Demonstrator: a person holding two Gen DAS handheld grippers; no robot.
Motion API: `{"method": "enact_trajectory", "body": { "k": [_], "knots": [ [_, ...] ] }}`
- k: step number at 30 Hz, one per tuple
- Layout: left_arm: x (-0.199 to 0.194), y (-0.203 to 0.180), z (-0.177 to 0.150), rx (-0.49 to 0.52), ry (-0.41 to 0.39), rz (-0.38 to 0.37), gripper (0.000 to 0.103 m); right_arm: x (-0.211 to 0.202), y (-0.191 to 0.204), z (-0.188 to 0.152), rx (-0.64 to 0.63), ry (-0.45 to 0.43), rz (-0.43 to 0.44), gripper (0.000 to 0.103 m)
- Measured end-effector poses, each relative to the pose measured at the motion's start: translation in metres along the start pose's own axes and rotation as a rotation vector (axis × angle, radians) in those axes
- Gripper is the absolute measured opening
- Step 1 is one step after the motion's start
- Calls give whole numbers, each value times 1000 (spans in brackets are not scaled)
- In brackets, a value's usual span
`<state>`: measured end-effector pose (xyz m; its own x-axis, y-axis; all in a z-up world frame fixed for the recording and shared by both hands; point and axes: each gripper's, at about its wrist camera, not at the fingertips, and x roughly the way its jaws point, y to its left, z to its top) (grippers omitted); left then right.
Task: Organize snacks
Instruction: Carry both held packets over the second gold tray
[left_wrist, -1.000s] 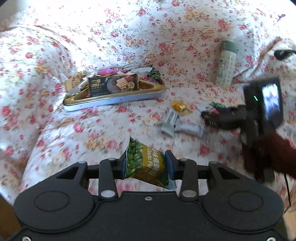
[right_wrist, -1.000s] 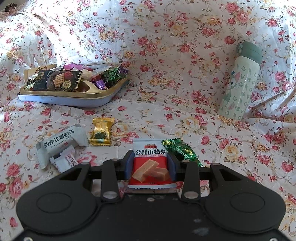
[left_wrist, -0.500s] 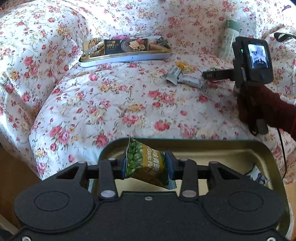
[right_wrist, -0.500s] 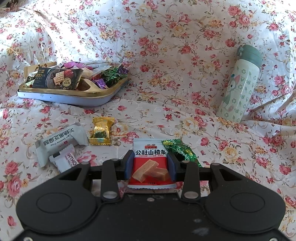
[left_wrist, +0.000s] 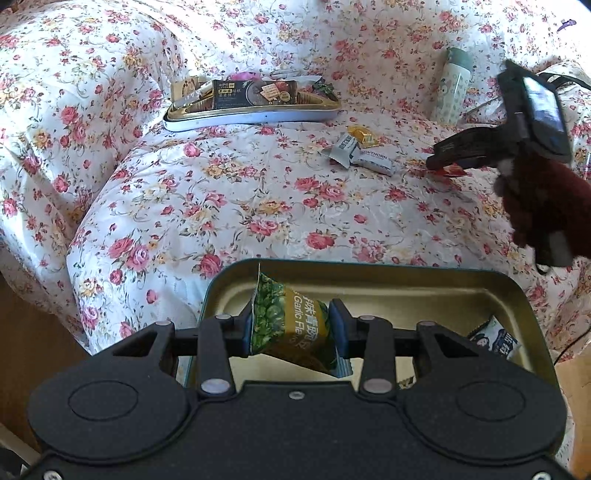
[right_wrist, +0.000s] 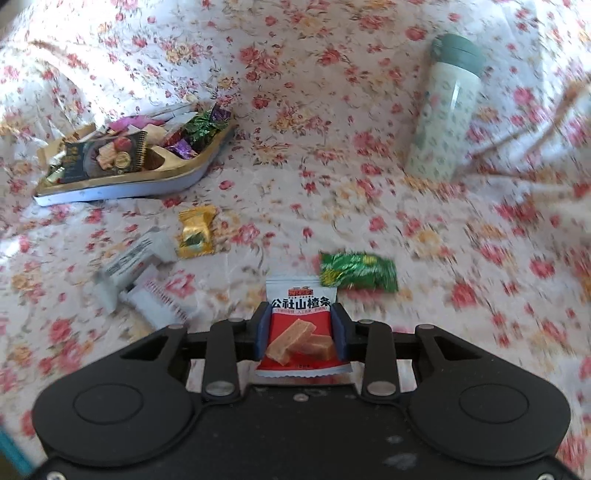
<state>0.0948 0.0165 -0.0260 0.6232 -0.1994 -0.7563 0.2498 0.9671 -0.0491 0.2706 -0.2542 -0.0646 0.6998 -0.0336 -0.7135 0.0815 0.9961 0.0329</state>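
Observation:
My left gripper (left_wrist: 291, 330) is shut on a green garlic pea packet (left_wrist: 286, 325) and holds it over an open gold tin (left_wrist: 406, 286) at the bed's near edge. A white packet (left_wrist: 495, 338) lies in the tin's right corner. My right gripper (right_wrist: 300, 332) is shut on a red and white hawthorn packet (right_wrist: 300, 325), lifted above the floral bedspread. It also shows in the left wrist view (left_wrist: 439, 162) at the right. Loose on the bed lie a green candy (right_wrist: 356, 271), a gold candy (right_wrist: 195, 236) and two white packets (right_wrist: 140, 273).
A second tin full of snacks (right_wrist: 129, 155) lies at the back left, also in the left wrist view (left_wrist: 255, 99). A pale green bottle (right_wrist: 445, 110) leans at the back right. Bare wood floor (left_wrist: 33, 332) shows left of the bed.
My left gripper drew back from the bed with the pea packet to over the near gold tin. My right gripper has lifted the hawthorn packet up off the bedspread.

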Motion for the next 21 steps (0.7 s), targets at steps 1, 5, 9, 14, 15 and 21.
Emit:
{"method": "enact_trajectory", "body": {
  "k": [1,5,9,14,15,21],
  "knots": [
    [-2,1,-1,-5,-1,-3,48,-10,0,-3,8,-6,19,35],
    [-6,1,-3,-16,13,1,48,-54,5,-18,47,-39,94,35],
    [-11,0,-6,-22,26,16,48,-96,18,-35,77,-93,166,35],
    [-21,0,-10,-33,22,35,48,-141,32,-55,123,-140,195,35],
    [-23,-1,-11,-34,19,38,48,-150,35,-61,136,-150,206,35],
    [-34,-3,-16,-40,9,45,48,-193,47,-93,168,-187,245,35]
  ]
}}
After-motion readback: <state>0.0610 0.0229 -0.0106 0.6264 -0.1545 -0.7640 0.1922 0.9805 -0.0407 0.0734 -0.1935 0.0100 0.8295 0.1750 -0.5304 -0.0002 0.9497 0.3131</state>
